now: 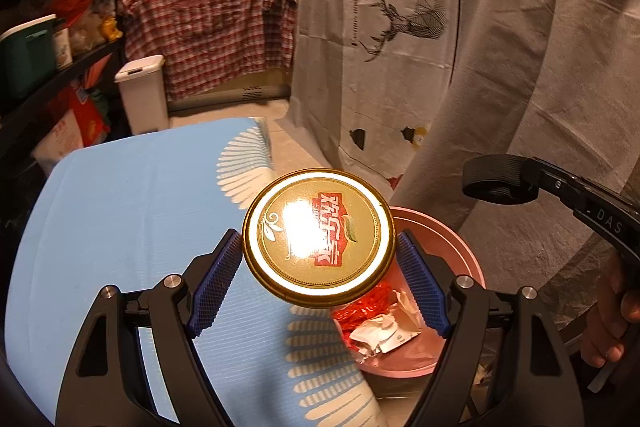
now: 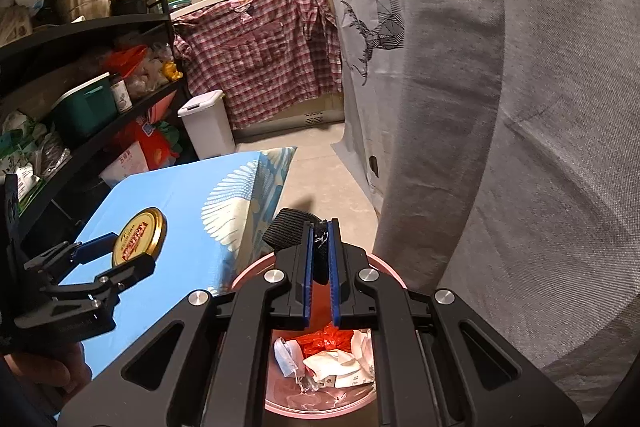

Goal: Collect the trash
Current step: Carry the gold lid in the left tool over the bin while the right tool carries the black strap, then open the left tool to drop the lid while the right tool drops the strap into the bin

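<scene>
My left gripper (image 1: 319, 241) is shut on a round gold jar lid (image 1: 319, 235) with a red label and holds it in the air over the edge of the blue table (image 1: 120, 227), next to the pink bin (image 1: 460, 247). The lid also shows in the right wrist view (image 2: 139, 235), between the left gripper's fingers (image 2: 138, 247). My right gripper (image 2: 320, 231) is shut on a black band-like strap (image 2: 290, 227) above the pink bin (image 2: 320, 407). The strap also shows in the left wrist view (image 1: 500, 179). The bin holds red plastic (image 2: 324, 341) and crumpled white paper (image 2: 352, 367).
A white lidded bin (image 2: 208, 125) stands on the floor past the table. Black shelves (image 2: 80, 27) full of goods line the left. A plaid shirt (image 2: 264, 55) hangs under the counter. A grey cloth (image 2: 520, 107) and a deer-print sheet (image 2: 368, 27) hang on the right.
</scene>
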{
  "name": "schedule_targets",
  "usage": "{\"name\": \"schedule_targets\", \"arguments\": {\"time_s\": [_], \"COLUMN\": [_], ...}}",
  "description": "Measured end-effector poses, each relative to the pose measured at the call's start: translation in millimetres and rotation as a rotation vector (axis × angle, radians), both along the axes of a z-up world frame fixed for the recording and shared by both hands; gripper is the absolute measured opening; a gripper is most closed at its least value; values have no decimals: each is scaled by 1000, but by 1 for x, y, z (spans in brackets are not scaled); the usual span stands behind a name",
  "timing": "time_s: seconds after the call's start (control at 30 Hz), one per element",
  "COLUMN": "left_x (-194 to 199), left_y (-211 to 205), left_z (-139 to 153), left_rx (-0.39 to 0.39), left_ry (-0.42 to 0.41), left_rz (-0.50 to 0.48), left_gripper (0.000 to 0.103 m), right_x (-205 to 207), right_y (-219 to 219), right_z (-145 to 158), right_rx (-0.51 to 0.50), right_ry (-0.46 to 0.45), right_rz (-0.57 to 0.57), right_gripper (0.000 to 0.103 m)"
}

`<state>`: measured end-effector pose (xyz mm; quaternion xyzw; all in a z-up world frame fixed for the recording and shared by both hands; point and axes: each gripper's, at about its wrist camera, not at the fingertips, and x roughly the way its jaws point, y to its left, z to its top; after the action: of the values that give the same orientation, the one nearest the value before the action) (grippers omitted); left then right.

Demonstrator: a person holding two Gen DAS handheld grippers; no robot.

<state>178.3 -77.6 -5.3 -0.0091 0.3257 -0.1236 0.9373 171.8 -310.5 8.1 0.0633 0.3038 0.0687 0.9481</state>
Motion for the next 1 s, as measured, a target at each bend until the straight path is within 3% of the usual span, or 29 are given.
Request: {"name": "schedule_targets", "arguments": {"time_s": [0.87,0.93,1.0], "left_x": [18,19,20], "left_y": [-31,-35,-39], "left_z": [-19,-21,-23], "left_rx": [12,8,12], "left_ry": [33,38,46], "left_rz": [-109,-130,-151], "left_gripper": [76,77,77], "right_x": [7,8,10], "right_y": [-3,-2,0], "right_z": [-9,-10,-13], "right_rx": [-16,-16,-21], "right_ry": [26,31,48], "right_rz": [-8,-5,0], "right_gripper": [8,10,20]}}
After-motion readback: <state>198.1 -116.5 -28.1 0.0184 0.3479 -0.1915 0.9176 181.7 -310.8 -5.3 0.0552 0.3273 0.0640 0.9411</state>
